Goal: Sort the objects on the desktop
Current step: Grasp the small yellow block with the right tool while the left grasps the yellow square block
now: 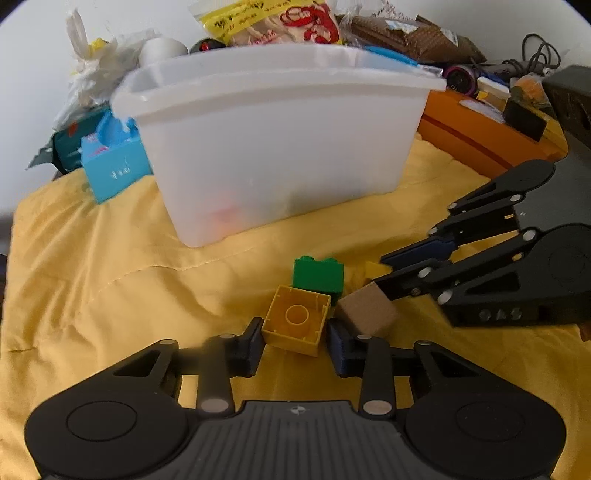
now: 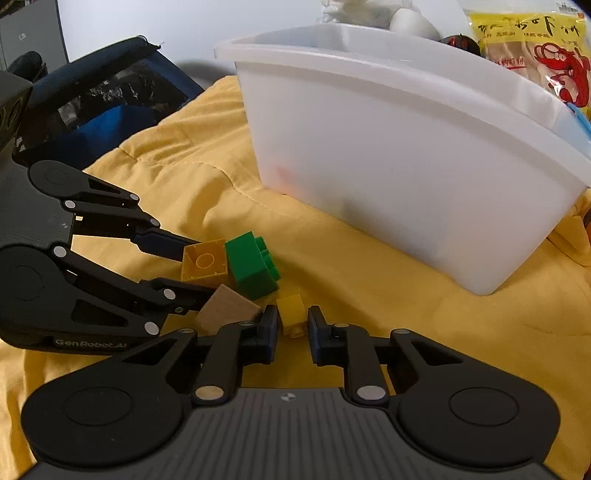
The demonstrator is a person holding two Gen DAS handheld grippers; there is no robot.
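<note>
My left gripper [image 1: 295, 343] is shut on a large hollow yellow brick [image 1: 295, 319], one pad against each side of it; the right wrist view shows that gripper [image 2: 197, 271] on the brick [image 2: 205, 262] from the side. My right gripper [image 2: 291, 326] is shut on a small yellow brick [image 2: 291, 314]. In the left wrist view it [image 1: 382, 275] comes in from the right. A green brick [image 1: 318, 275] [image 2: 251, 271] lies on its side just behind. A plain wooden cube [image 1: 367, 314] [image 2: 225, 308] rests between the two grippers. All of this lies on a yellow cloth [image 1: 110, 277].
A big translucent white bin [image 1: 277, 147] [image 2: 406, 166] stands just behind the bricks, with faint coloured shapes inside. Behind it lie snack packets [image 1: 273, 22], a blue box [image 1: 114, 166], an orange box [image 1: 480, 136] and cables. A dark bag [image 2: 110, 92] sits at the cloth's left edge.
</note>
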